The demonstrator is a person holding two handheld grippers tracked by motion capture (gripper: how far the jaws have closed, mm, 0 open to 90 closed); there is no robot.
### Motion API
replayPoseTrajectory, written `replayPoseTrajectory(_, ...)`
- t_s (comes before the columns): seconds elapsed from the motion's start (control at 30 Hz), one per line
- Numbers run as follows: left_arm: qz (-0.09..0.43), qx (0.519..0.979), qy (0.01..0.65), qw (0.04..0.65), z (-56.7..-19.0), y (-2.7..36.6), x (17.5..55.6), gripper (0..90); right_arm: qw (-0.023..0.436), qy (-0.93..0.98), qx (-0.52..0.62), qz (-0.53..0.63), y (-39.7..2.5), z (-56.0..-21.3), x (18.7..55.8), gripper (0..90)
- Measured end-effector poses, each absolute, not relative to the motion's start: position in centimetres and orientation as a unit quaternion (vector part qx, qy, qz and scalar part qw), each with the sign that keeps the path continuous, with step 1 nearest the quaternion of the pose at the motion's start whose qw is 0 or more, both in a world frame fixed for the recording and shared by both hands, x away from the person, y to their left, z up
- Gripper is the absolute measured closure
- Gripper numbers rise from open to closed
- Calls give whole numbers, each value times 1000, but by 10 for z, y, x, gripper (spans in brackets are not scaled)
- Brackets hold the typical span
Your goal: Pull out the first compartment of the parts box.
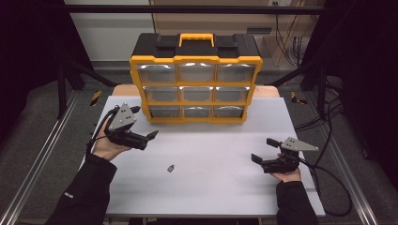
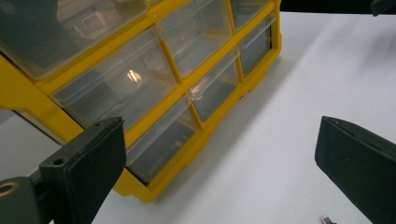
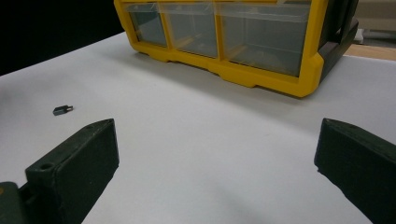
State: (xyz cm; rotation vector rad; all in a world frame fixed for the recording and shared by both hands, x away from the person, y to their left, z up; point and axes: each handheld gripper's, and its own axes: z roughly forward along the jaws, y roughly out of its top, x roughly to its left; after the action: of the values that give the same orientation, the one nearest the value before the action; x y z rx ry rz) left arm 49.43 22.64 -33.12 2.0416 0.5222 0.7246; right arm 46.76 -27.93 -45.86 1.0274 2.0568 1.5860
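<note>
The small dark part (image 1: 171, 168) is lying on the tabletop (image 1: 220, 187) (long way tilted), nearer the left gripper (image 1: 154, 135); both grippers' fingers are being held apart, empty.

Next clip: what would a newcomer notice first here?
The yellow drawer cabinet with nine clear drawers, standing at the table's far middle. Then the tiny dark part lying alone on the white table between the two open hand-held grippers, left and right.
</note>
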Motion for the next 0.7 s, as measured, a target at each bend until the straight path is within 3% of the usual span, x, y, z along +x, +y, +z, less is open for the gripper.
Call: replayPoseTrajectory(0.7,323,833,178,412,-317,219,500,16,173,725,363,558,-279,-459,467,3)
